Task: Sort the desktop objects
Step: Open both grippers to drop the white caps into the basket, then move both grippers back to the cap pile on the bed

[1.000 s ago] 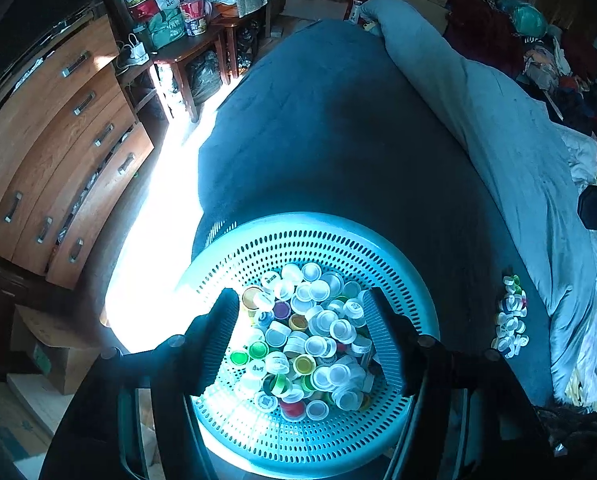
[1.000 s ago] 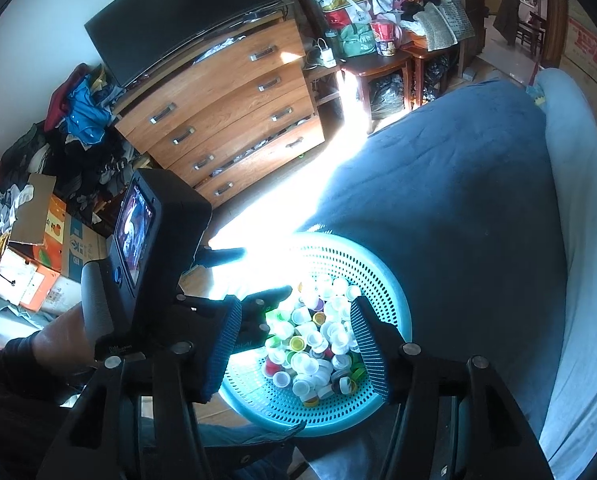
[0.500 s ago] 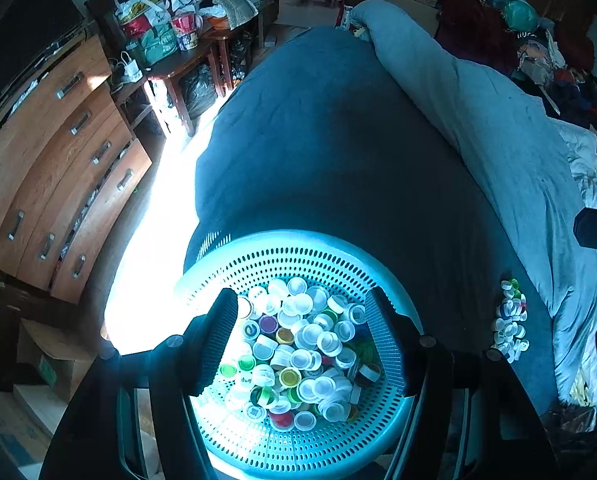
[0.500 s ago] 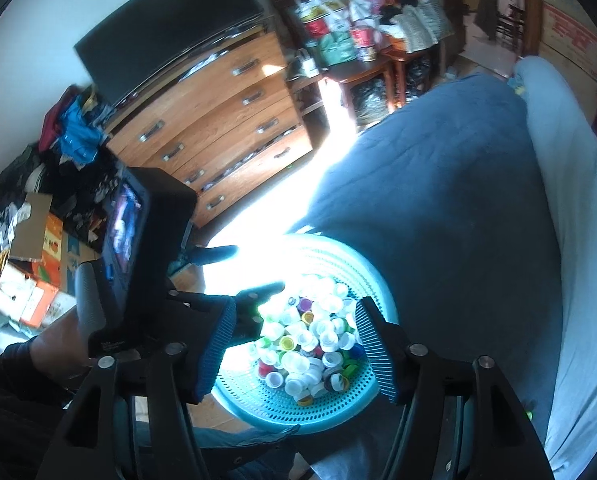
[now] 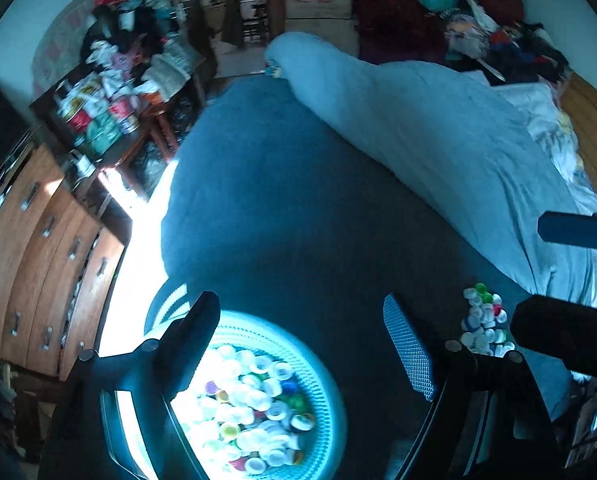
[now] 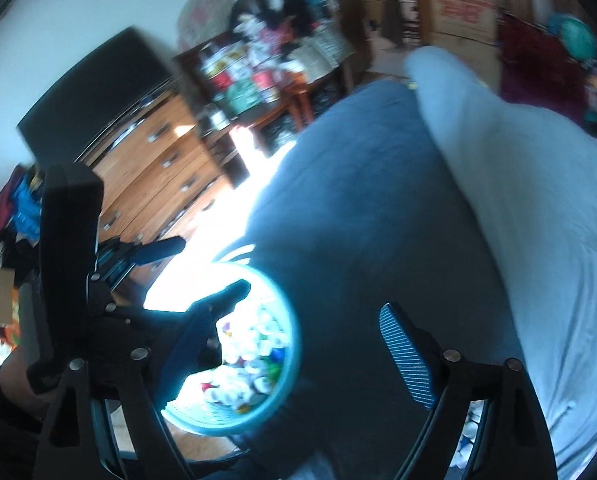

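Note:
A teal perforated basket full of several mixed bottle caps sits at the near edge of the bed, low and left in the left wrist view. A small loose pile of caps lies on the blue blanket to its right. My left gripper hovers over the basket's far rim, jaws opening, nothing held. My right gripper hangs above the blanket just right of the basket, jaws opening wide, nothing between them. The loose caps peek out behind its right finger.
A dark blue blanket covers the bed, with a pale rolled quilt along its right side. A wooden dresser and a cluttered side table stand left of the bed. Sunlight glares on the floor beside the basket.
Both grippers have opened wider and swung right, away from the basket, which has slid to the lower left of both views. The loose cap pile has come closer to the left gripper.

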